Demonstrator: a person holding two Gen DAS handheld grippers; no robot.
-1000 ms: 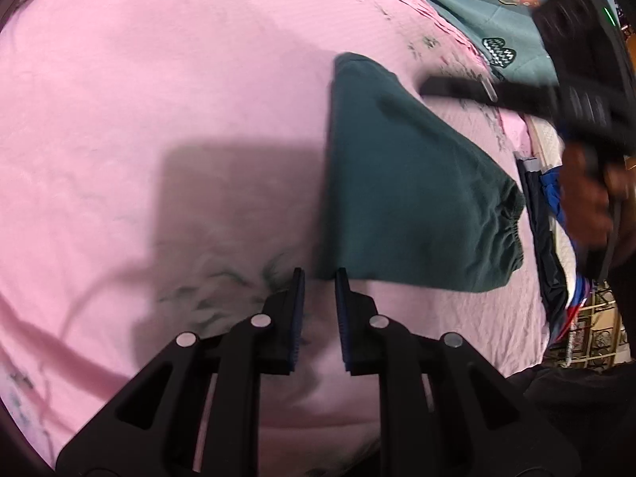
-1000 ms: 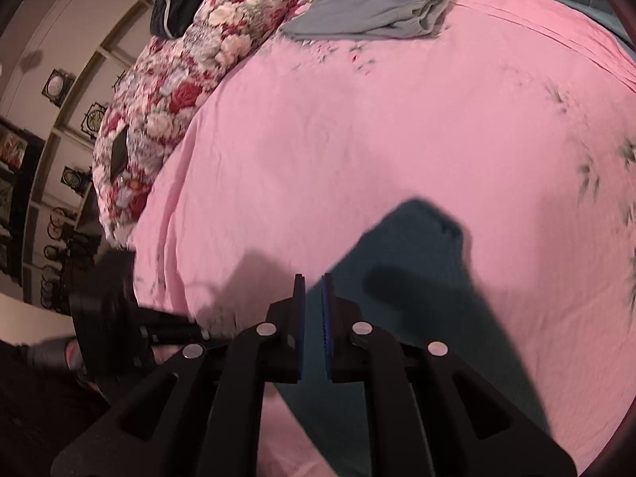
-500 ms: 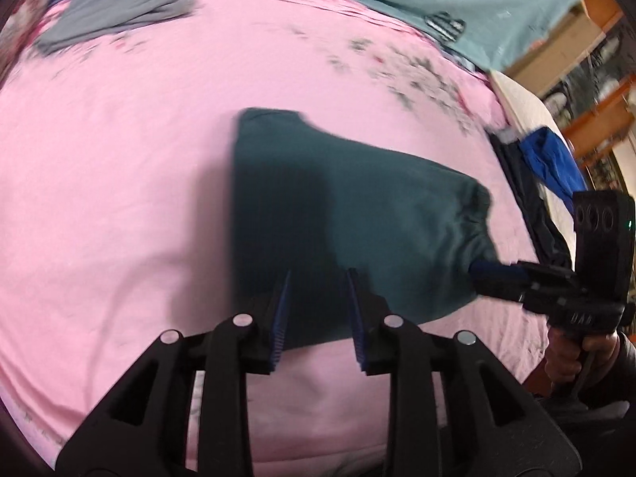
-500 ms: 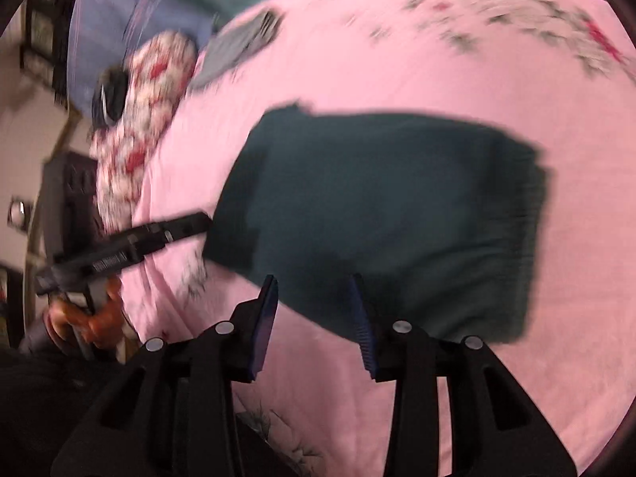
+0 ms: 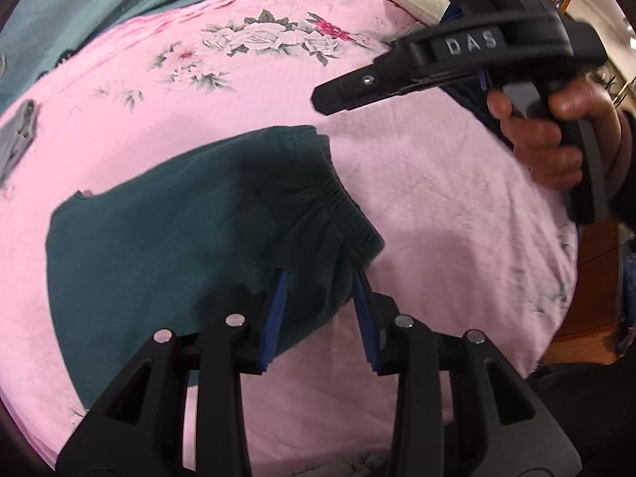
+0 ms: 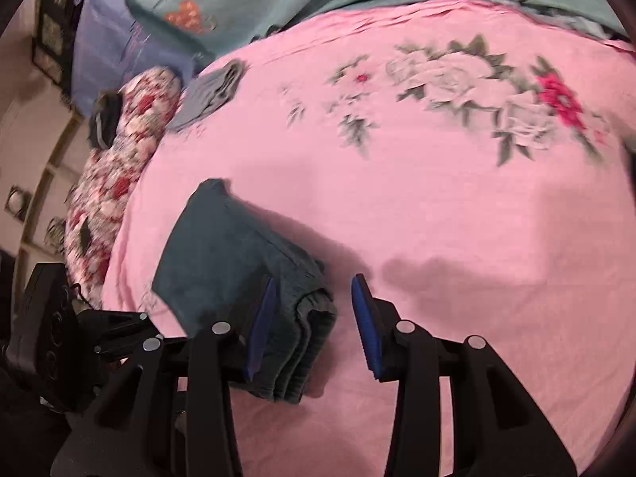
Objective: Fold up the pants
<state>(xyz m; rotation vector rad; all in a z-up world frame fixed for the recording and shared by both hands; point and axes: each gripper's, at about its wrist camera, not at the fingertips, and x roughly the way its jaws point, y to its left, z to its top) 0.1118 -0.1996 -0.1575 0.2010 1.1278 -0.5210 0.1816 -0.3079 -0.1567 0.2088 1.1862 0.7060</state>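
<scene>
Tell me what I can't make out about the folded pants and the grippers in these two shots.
- Left wrist view: near edge of the dark green pants is behind the left gripper, whose jaws are opening.
- Right wrist view: motion blur; the right gripper covers the pants' near corner.
- Whether pads touch the cloth: unclear.

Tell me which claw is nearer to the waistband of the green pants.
Left. The left claw, jaws opening, straddles the pants by the waistband. The right claw hangs apart over the pink sheet.

My right gripper (image 6: 312, 320) hangs parted over the folded dark-green pants (image 6: 238, 278) on the pink sheet (image 6: 437, 218); their ribbed waistband lies between its blue pads, untouched.
</scene>
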